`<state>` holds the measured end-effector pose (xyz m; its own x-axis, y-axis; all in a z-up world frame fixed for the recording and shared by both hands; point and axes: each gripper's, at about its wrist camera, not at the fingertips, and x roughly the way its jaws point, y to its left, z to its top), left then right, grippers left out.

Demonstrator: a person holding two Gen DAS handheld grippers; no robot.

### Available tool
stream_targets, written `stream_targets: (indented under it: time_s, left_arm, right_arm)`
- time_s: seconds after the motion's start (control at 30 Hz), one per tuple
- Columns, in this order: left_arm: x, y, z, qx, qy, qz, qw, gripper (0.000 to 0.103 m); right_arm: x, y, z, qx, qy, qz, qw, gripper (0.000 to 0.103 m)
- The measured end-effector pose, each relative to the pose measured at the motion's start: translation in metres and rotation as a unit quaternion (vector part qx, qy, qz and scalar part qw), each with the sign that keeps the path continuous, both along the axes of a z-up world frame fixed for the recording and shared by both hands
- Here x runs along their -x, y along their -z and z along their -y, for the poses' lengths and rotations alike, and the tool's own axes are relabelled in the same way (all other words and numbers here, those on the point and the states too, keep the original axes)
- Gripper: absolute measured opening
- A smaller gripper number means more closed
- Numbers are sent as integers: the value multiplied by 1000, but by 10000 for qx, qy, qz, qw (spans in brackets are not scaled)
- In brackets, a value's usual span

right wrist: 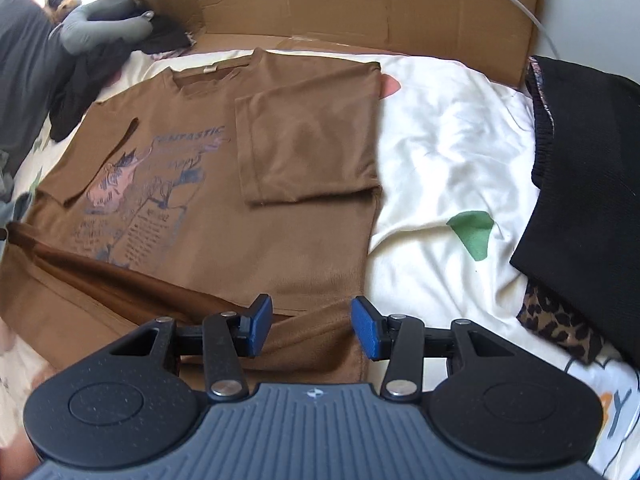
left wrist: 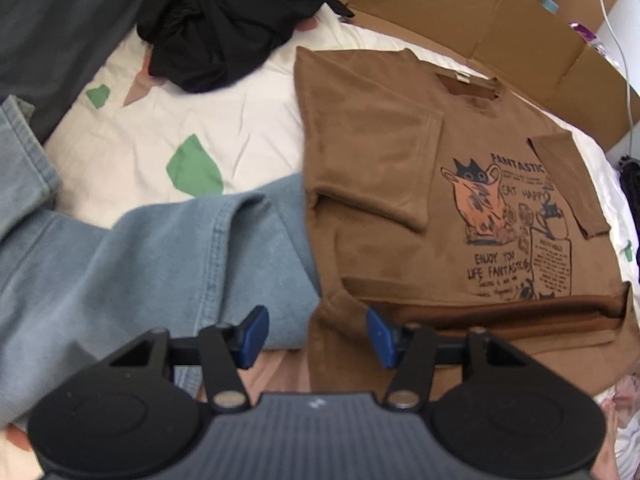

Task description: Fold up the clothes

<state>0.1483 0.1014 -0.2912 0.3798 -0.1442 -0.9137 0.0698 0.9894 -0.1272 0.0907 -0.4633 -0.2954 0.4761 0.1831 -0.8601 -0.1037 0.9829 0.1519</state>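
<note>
Left wrist view shows the left gripper [left wrist: 318, 334] poised over the near hem corner of a brown T-shirt [left wrist: 380, 152], its blue-padded jaws standing apart with nothing pinched between them — the fabric lies below the gap, and whether the pads touch it cannot be told. The shirt lies flat on a bed [left wrist: 248, 120] covered by a white sheet with green patches. Both sleeves are already folded inward over the chest, and the bottom hem is turned up in a band across the near edge, leaving a darker strip under the printed cat picture [left wrist: 504, 216]. Just beside the shirt, toward the bed's near left side, lie light blue jeans [left wrist: 168, 264], their leg touching the shirt's side edge. A crumpled black garment [left wrist: 216, 28] sits toward the far side of the bed, well apart from the shirt. Flattened cardboard [left wrist: 500, 12] runs along the far edge.

From the right wrist view, the right gripper [right wrist: 312, 328] hangs over the shirt's [right wrist: 304, 148] other near hem corner, jaws likewise parted and empty, with brown cloth beneath them. A black knit garment [right wrist: 580, 168] rests near the bed's right edge, partly over a leopard-print piece [right wrist: 560, 324]. The sheet [right wrist: 448, 136] between it and the shirt is bare, and cardboard [right wrist: 360, 0] stands behind.
</note>
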Motion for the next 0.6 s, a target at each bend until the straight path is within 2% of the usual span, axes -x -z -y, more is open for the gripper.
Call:
stream_targets:
  time_s: [0.13,0.27,0.33,0.47,0.6]
  left_arm:
    - [11,2,-9,-18,-7,188,9998,56]
    - [14,8,-17,-127,97,135,9998,53]
    - [12,13,-18,-125,142,80,9998,48]
    - [1,12,-9,-109,322,278,9990,49]
    - [-16,16,-1,16,570,266,9980,46]
  right_arm:
    - [-1,11,14,-89,176,24,9998,52]
    - [1,20,26,-123,361,-43,9993,51]
    - [2,21,30,-117,382,-41,9992,51]
    - [4,21,38,-114,449,-43,9989,51]
    - [7,25,41,-105,461,-104,9988,51]
